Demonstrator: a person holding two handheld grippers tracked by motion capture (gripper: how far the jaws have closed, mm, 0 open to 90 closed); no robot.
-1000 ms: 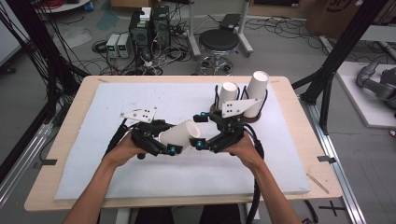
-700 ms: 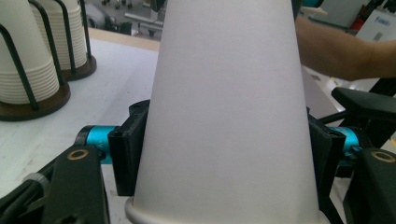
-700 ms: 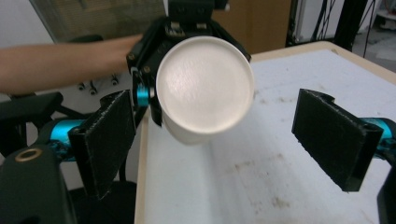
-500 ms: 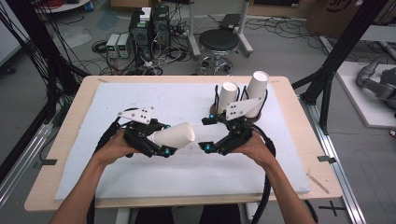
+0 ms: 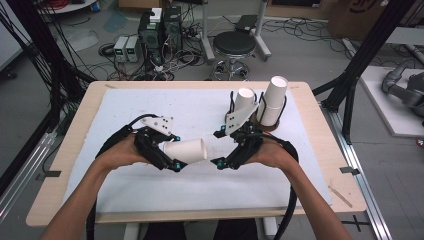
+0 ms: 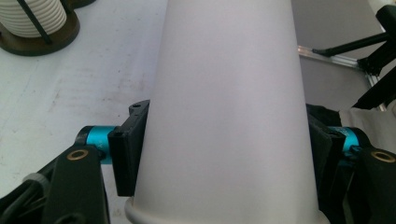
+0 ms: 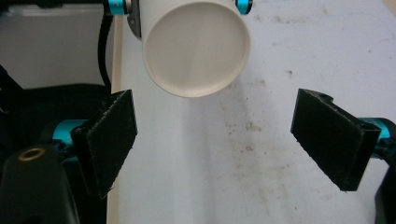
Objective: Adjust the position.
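High view: left gripper (image 5: 170, 152) clamps paper cup (image 5: 186, 149) sideways.

A wooden table (image 5: 300, 90) with a pale top and rounded corners stands on a grey floor. A large white mat (image 5: 200, 115) covers most of the tabletop, leaving a strip of bare wood along every edge; it is widest at the left and right. The mat shows faint grey scuffs and specks in the right gripper view. Toward the far right of the mat sits a dark round holder (image 5: 270, 124) with black upright wires, carrying two stacks of white paper cups (image 5: 272, 100); the stacks lean slightly to the right. In the left gripper view a holder base rests flat on the mat.
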